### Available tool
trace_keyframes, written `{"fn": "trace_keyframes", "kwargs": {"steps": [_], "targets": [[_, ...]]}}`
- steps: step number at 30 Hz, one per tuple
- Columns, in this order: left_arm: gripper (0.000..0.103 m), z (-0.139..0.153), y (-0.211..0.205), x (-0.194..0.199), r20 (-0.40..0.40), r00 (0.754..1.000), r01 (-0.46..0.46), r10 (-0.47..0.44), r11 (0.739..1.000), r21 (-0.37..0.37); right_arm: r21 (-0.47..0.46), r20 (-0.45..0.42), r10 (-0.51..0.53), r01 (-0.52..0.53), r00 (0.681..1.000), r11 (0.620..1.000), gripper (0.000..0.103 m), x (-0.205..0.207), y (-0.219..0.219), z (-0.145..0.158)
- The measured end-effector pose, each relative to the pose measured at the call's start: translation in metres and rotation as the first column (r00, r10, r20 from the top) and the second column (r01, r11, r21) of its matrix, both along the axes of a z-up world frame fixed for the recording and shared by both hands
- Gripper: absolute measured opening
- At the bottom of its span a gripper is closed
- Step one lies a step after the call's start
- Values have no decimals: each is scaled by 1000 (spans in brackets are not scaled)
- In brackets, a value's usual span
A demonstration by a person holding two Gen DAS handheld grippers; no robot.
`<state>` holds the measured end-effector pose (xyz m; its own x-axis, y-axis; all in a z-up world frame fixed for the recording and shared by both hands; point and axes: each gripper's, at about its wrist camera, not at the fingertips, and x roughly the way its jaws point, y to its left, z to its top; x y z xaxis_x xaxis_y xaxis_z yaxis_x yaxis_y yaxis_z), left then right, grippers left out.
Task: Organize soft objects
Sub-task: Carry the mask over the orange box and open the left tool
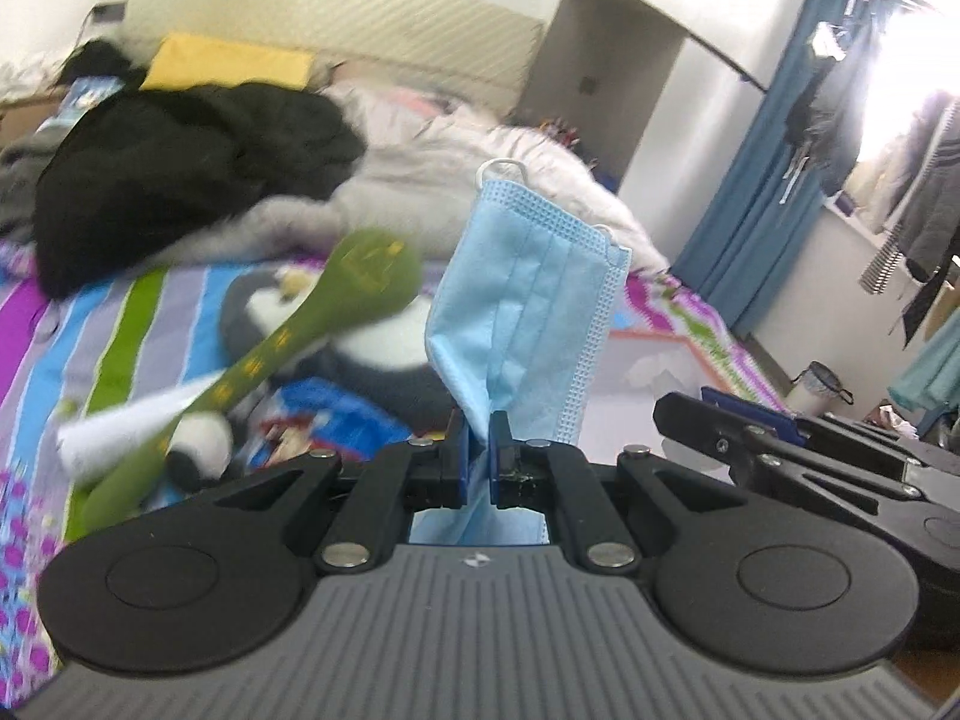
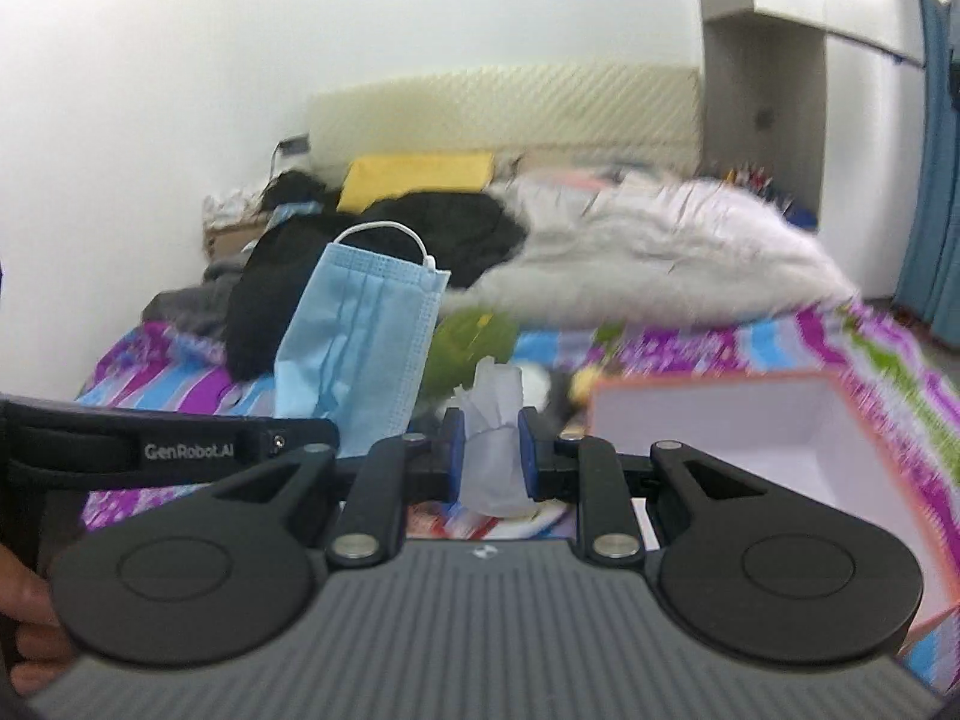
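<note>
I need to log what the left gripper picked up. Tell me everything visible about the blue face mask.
The face mask is a light blue pleated disposable type with white ear loops and a dotted edge seam. It stands crumpled above the left gripper, whose blue pads pinch its lower part; a bit hangs below. It is lifted above the bed, touching nothing else.

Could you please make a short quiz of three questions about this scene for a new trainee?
1. What does the left gripper hold?
2. True or false: the right gripper is shut on white tissue.
3. The white box with the orange rim is: A closed, B open on top.

Key
1. The blue face mask.
2. True.
3. B.
</note>
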<state>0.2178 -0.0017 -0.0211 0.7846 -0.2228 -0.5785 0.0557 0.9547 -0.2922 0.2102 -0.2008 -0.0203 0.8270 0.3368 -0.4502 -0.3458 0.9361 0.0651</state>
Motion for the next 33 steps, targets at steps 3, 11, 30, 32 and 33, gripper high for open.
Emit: {"fn": "trace_keyframes", "kwargs": {"steps": [3, 11, 30, 32, 33], "targets": [[7, 16, -17, 16, 25, 999, 37, -38, 999, 6, 6, 18, -28, 28, 999, 1000, 23, 11, -16, 13], [7, 34, -76, 66, 1, 989, 151, -151, 988, -17, -6, -22, -121, 121, 992, 993, 23, 44, -71, 27], [7, -103, -211, 201, -373, 874, 330, -312, 944, -17, -128, -406, -304, 276, 862, 953, 23, 109, -175, -104], [7, -116, -216, 207, -409, 854, 342, -321, 940, -24, -134, -432, -310, 280, 847, 951, 24, 112, -181, -116], [7, -125, -219, 211, -427, 847, 340, -316, 940, -21, -138, -439, -316, 285, 841, 949, 24, 114, -184, -122]]}}
